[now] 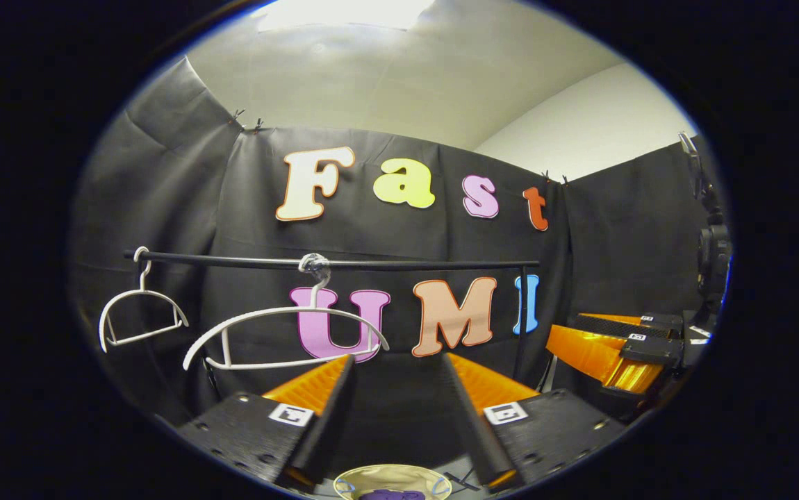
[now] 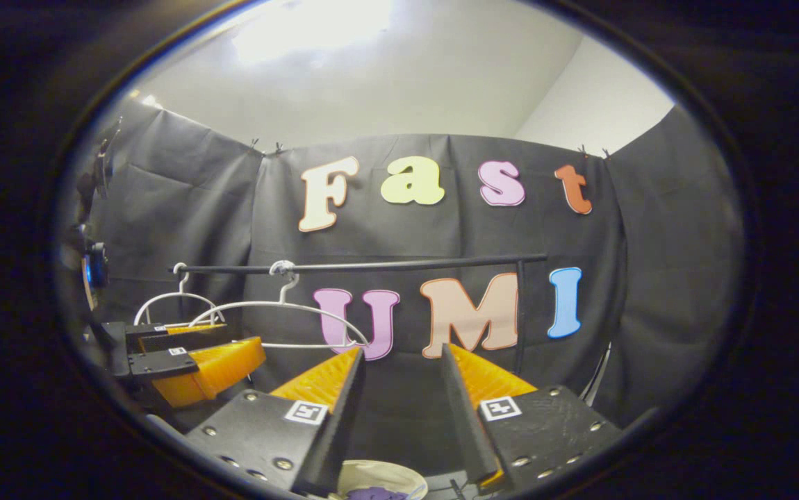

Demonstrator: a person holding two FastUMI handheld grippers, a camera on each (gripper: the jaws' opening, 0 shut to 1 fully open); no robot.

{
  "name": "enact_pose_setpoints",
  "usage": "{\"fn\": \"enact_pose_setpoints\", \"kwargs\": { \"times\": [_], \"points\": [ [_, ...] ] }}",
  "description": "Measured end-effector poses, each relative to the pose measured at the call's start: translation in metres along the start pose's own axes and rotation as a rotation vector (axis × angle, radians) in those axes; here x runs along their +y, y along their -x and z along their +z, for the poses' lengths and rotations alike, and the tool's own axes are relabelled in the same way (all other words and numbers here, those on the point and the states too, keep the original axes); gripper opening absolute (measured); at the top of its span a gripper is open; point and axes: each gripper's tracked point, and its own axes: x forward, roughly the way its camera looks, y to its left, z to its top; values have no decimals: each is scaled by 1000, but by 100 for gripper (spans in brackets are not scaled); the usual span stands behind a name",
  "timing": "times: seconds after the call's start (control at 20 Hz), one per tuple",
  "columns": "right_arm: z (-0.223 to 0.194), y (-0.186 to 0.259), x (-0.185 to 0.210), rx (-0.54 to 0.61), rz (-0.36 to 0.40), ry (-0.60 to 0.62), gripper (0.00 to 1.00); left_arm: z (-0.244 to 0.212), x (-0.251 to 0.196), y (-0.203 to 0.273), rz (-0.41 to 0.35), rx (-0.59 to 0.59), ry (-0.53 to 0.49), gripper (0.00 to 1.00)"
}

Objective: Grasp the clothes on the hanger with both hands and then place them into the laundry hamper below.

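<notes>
Two bare white hangers hang on the black rail [image 1: 372, 263]: a small one [image 1: 142, 292] at the left and a larger one [image 1: 260, 315] tied on near the middle. No garment is on either. Below, a pale laundry hamper [image 1: 392, 469] holds purple cloth [image 1: 392, 494]. My left gripper [image 1: 396, 375] is open and holds nothing, raised above the hamper and in front of the rail. My right gripper [image 2: 401, 368] is open too, at about the same height. The right gripper view has the larger hanger [image 2: 281, 303], the hamper [image 2: 382, 472] and the purple cloth [image 2: 375, 494].
The rail's upright post [image 1: 522, 312] stands at its right end. Black cloth walls close the booth behind and on both sides. The right gripper [image 1: 615, 347] sits off to the right in the left gripper view; the left gripper [image 2: 198, 361] sits at the left in the right gripper view.
</notes>
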Motion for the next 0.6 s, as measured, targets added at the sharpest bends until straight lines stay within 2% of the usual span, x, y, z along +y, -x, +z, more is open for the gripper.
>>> {"fn": "enact_pose_setpoints", "kwargs": {
  "times": [0.1,0.2,0.25,0.35,0.6],
  "points": [
    [3,0,-11,-11,6,9,83,2,-11,-4,7,-15,6,97],
    [5,5,-22,-17,2,9,100,4,-22,-5,11,-17,6,94],
    [6,7,-27,-16,1,8,96,3,-27,-5,15,-17,4,94],
    [8,11,-42,-21,-5,9,99,6,-39,-9,20,-20,4,94],
    [9,19,-76,-29,-17,22,99,5,-66,-15,26,-13,-15,94]
  ]
}}
